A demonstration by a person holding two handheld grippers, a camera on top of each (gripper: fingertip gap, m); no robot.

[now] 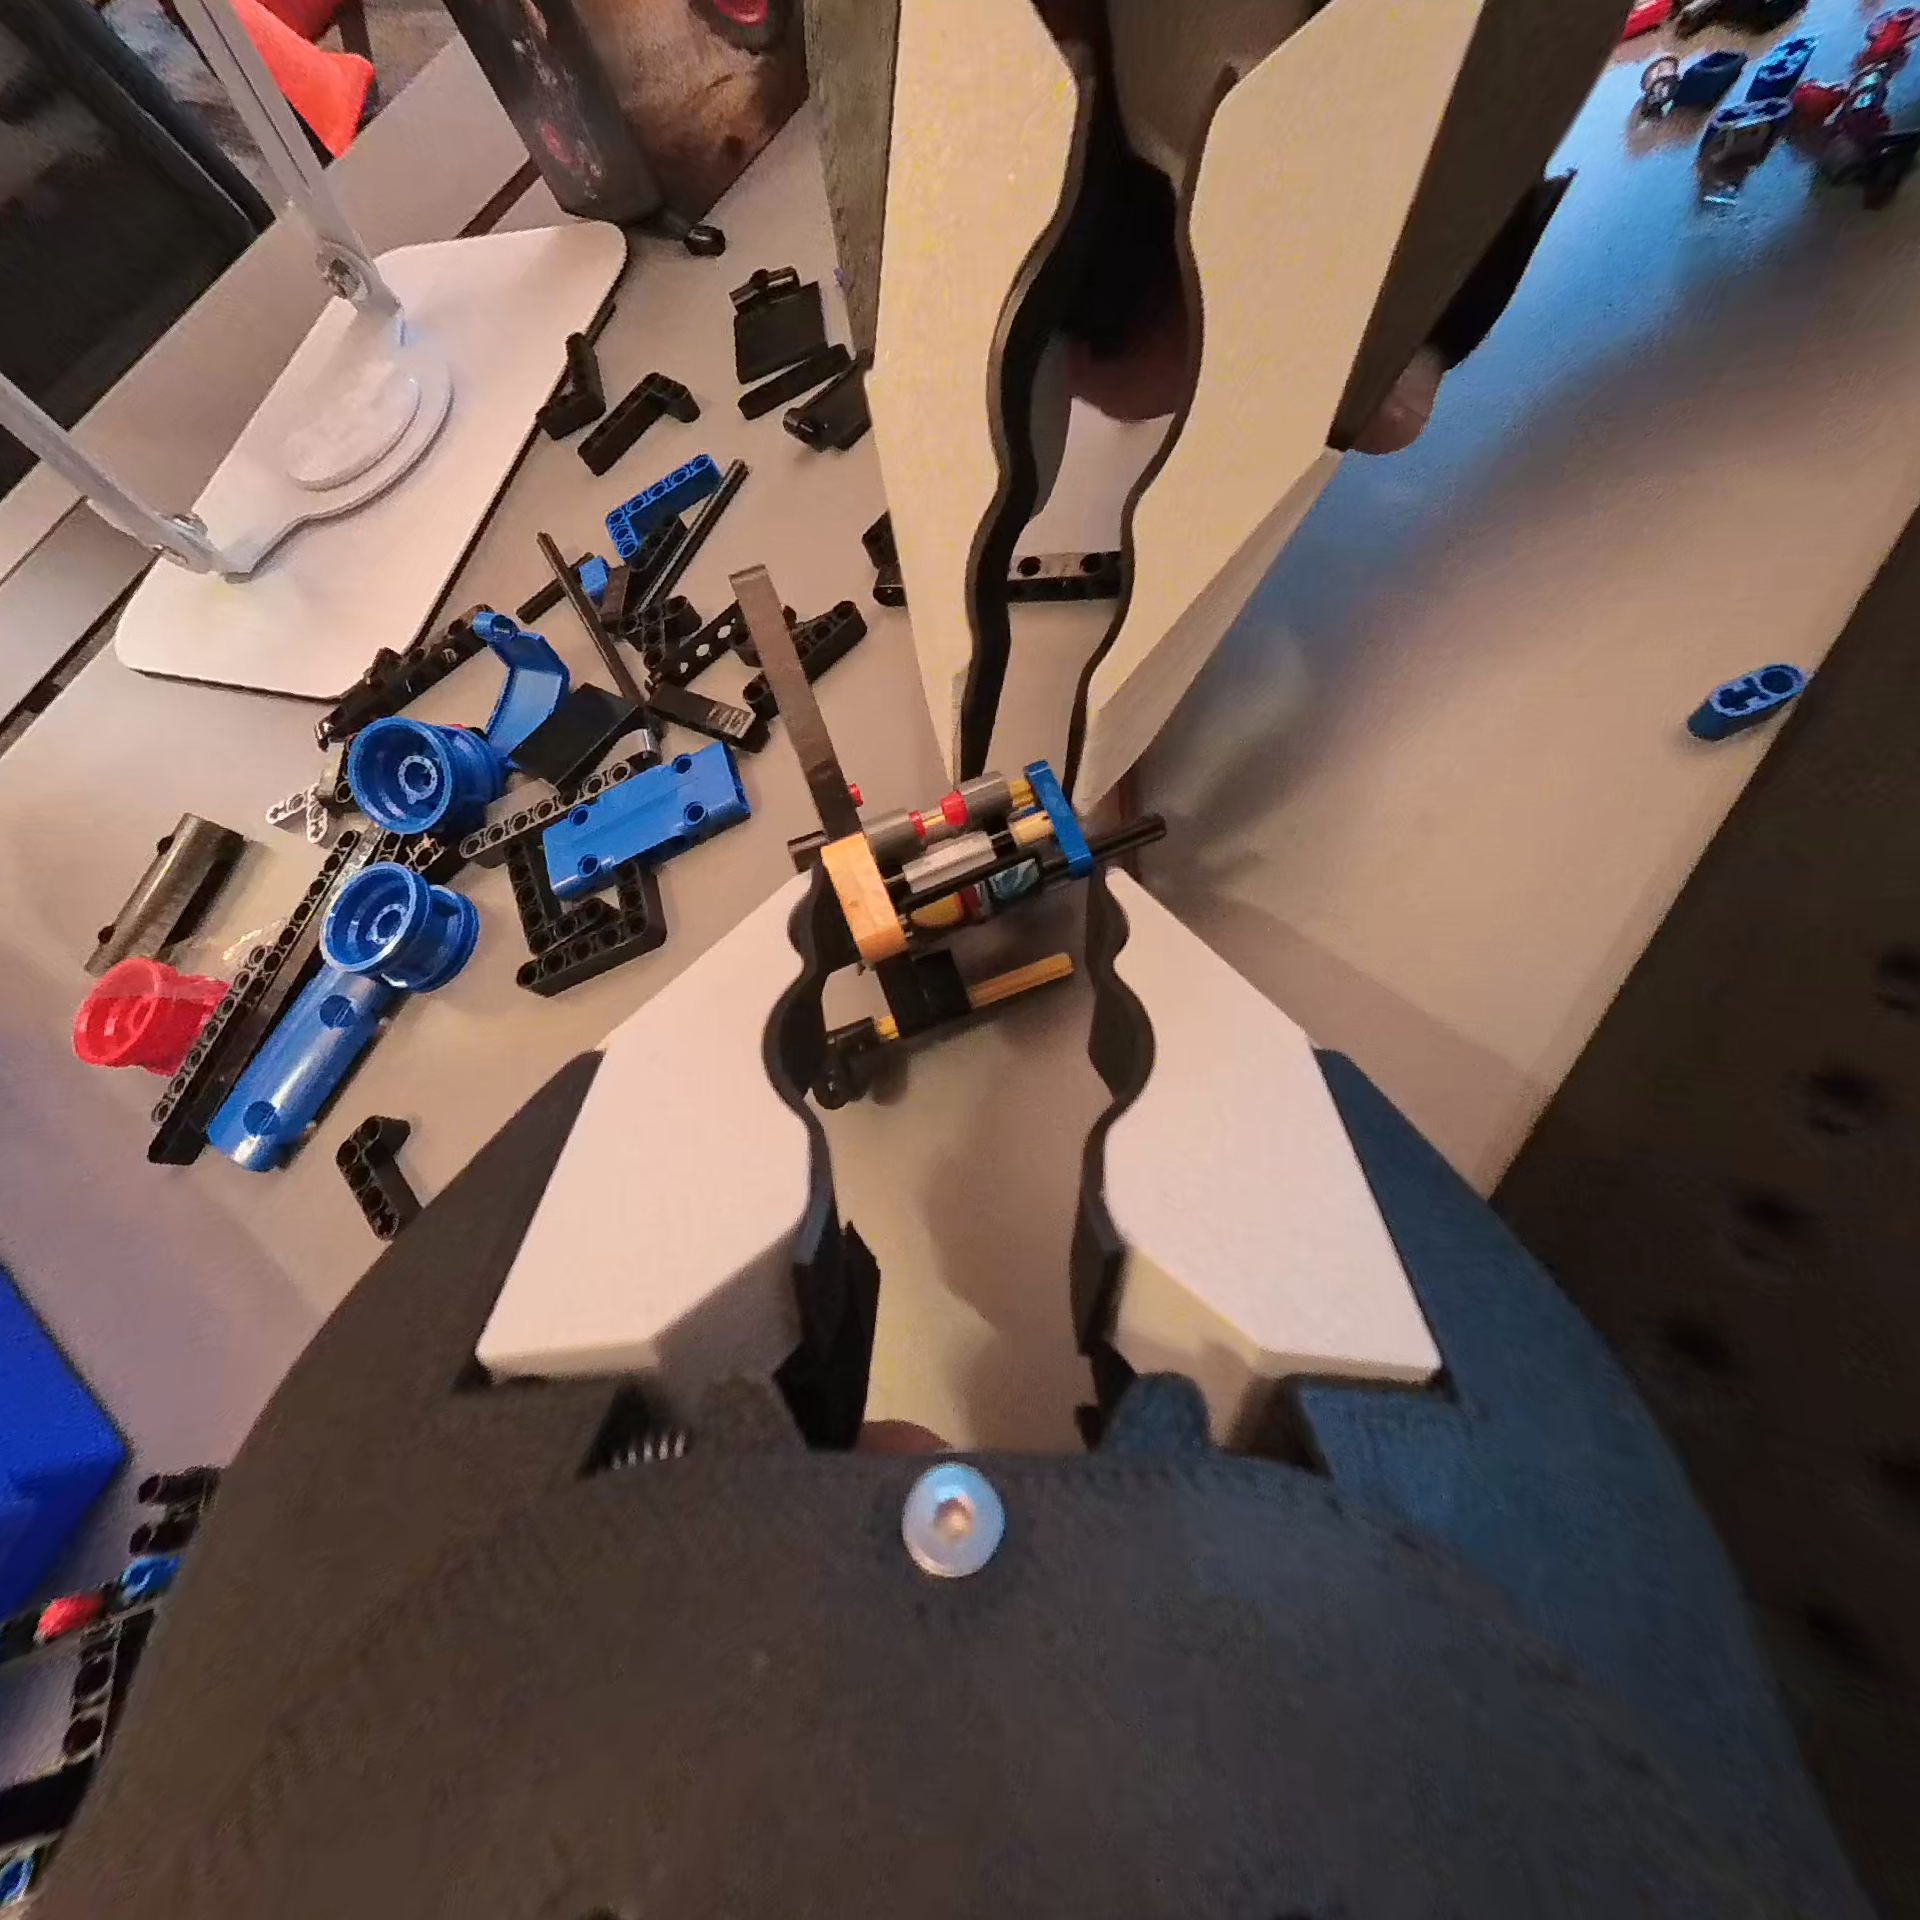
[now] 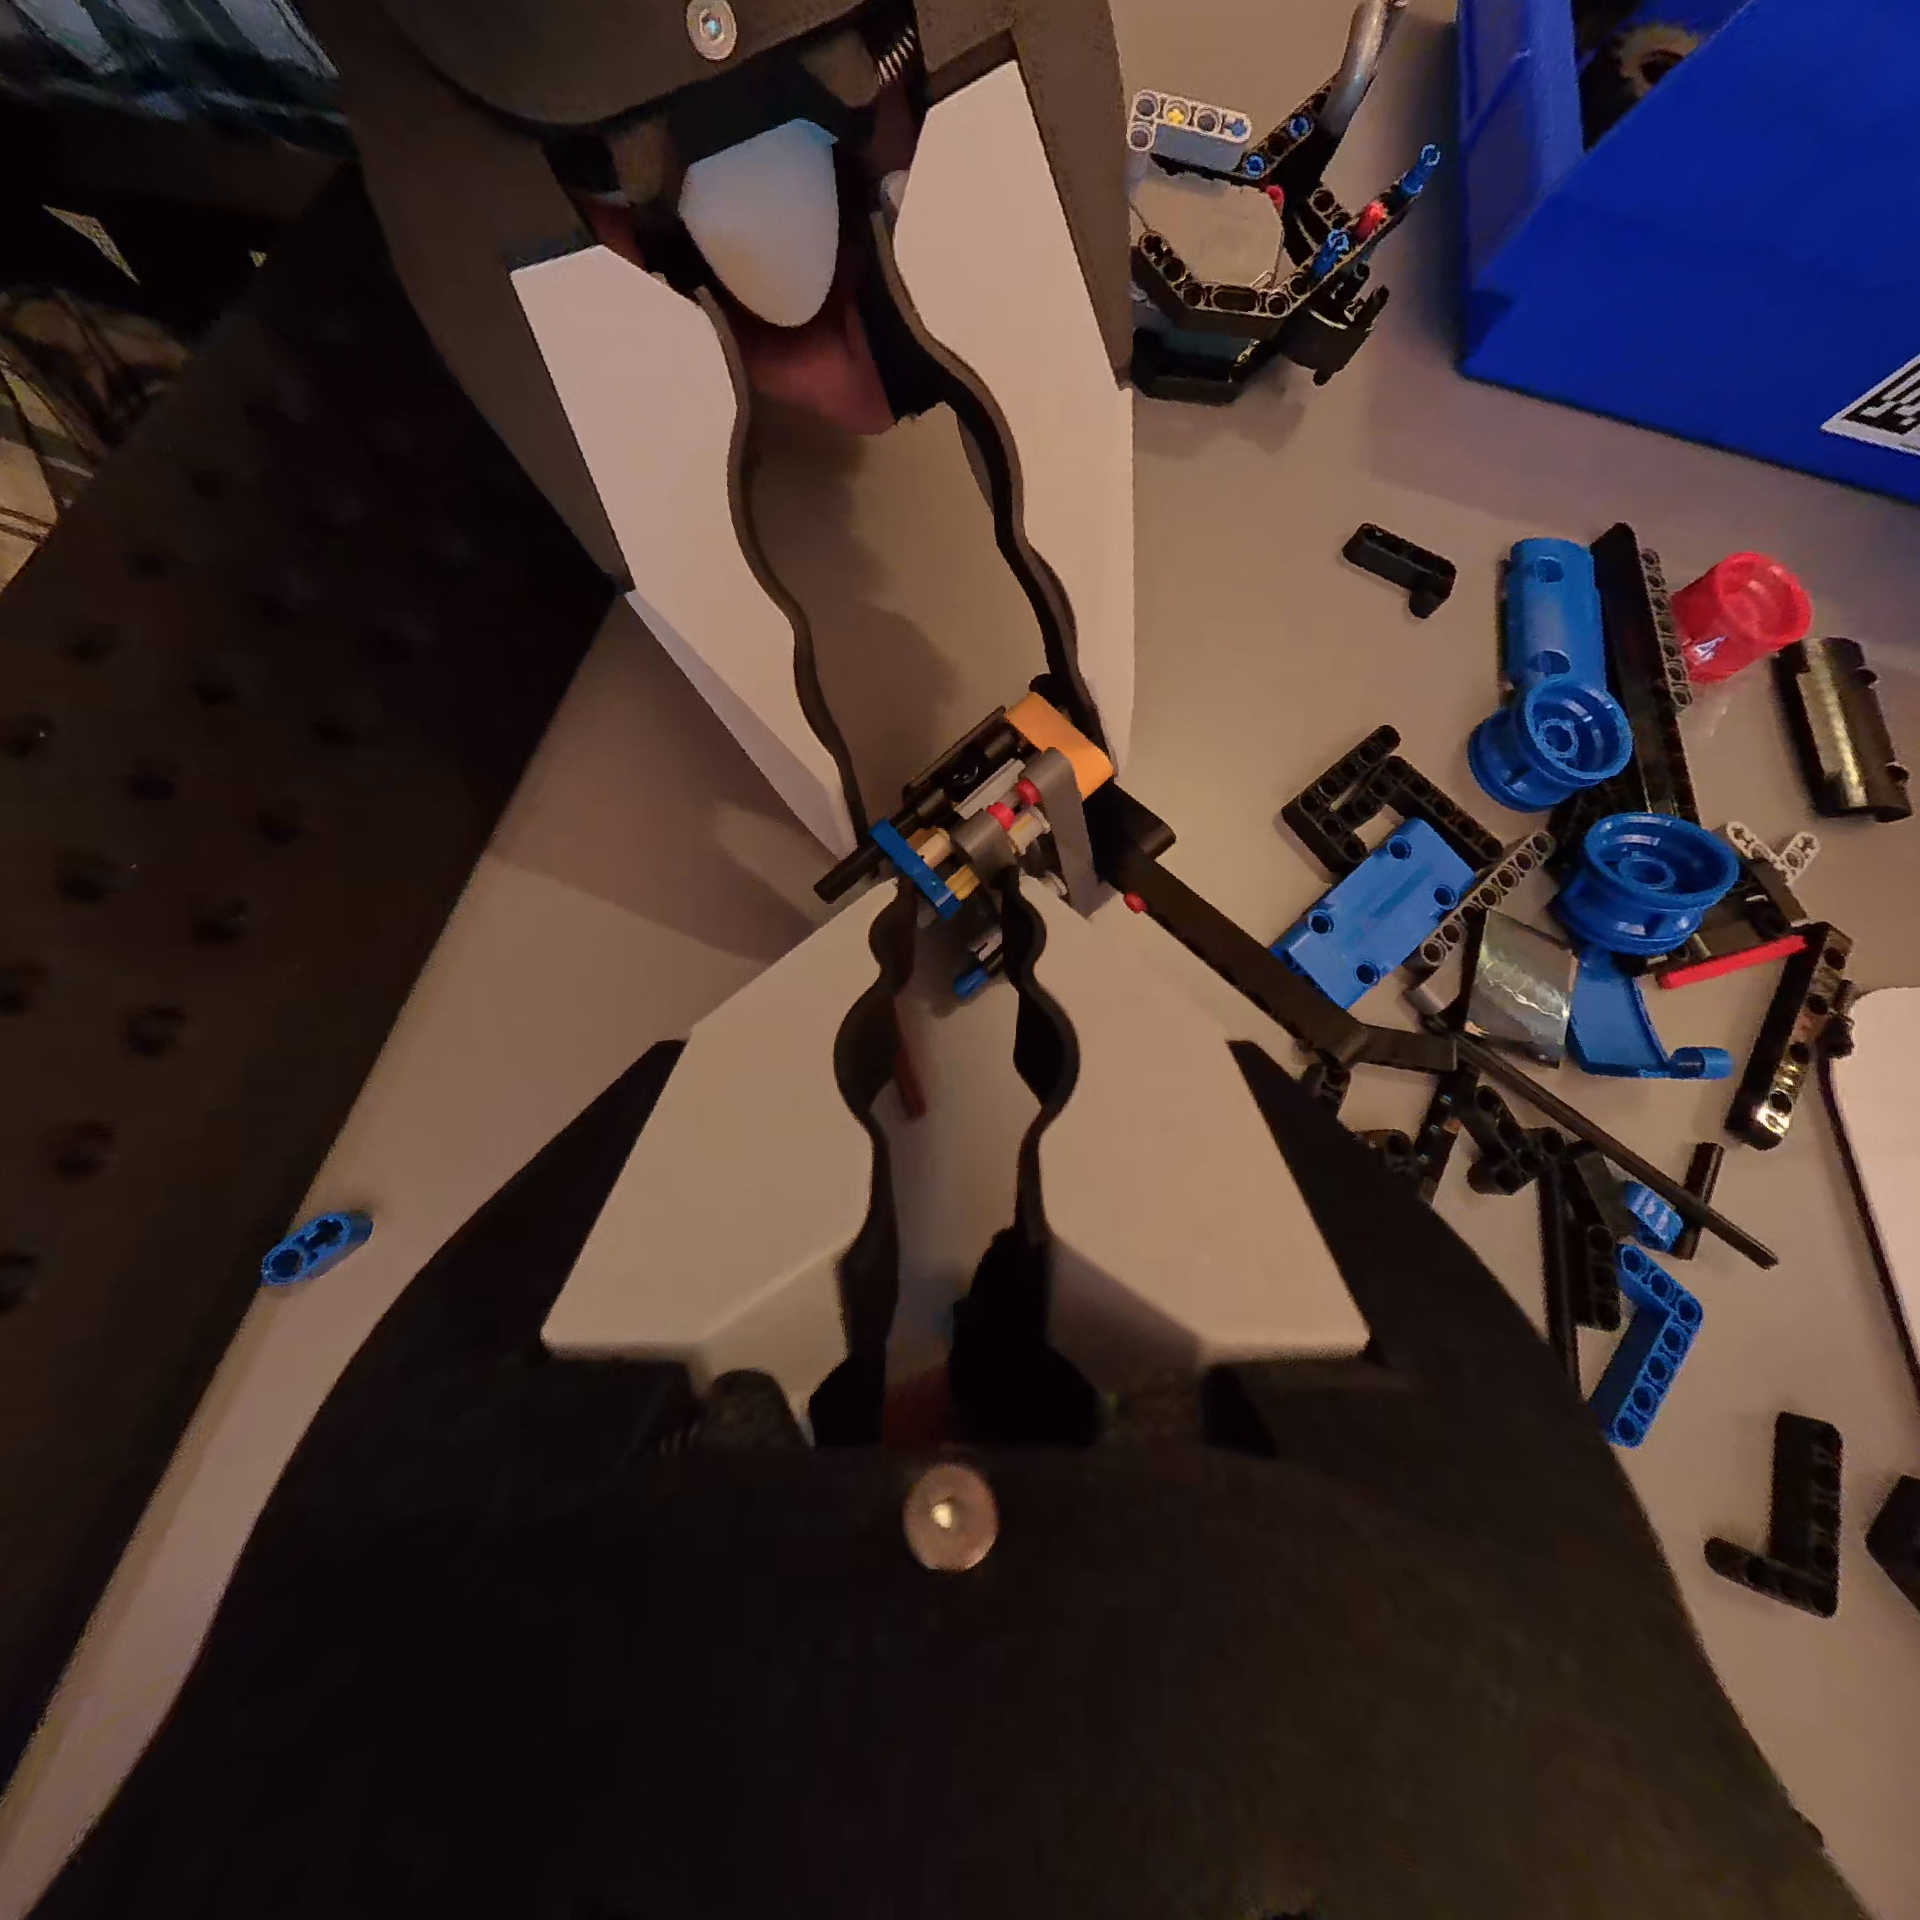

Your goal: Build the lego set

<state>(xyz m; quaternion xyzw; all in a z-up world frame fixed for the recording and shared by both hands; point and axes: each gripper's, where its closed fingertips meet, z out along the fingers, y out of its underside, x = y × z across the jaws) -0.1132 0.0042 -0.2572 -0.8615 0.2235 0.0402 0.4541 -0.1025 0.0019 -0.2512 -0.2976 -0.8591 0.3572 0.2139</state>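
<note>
The small lego assembly (image 1: 961, 883), a cluster of yellow, grey, blue and black parts with red pin ends and a long dark beam sticking out of it, sits at the centre of both wrist views, held above the counter (image 1: 1455, 675) between the two tools. The left tool (image 1: 951, 914) reaches up from the bottom of its own frame with its white fingers spread fairly wide around the yellow end of the assembly, the wavy black pads touching it on either side. The right tool (image 2: 951, 925) comes up from the bottom of its own frame with its fingers narrowed onto the blue-plated end, pinching it at the tips. In each view the other tool enters from the top of the frame, tip to tip with that view's own. Left of centre in the left wrist view lies the loose pile: two blue wheel hubs (image 1: 416, 774), a blue panel (image 1: 644, 831), a blue tube piece (image 1: 291, 1070), a red translucent cylinder (image 1: 140, 1023), and many black beams (image 1: 592, 920). A white stand base (image 1: 343, 457) rests at the upper left. A lone small blue connector (image 1: 1751, 698) lies at the right edge of the counter. In the right wrist view a blue bin (image 2: 1714, 229) fills the upper right corner, and beside it sits a partly built black frame (image 2: 1247, 270).
</note>
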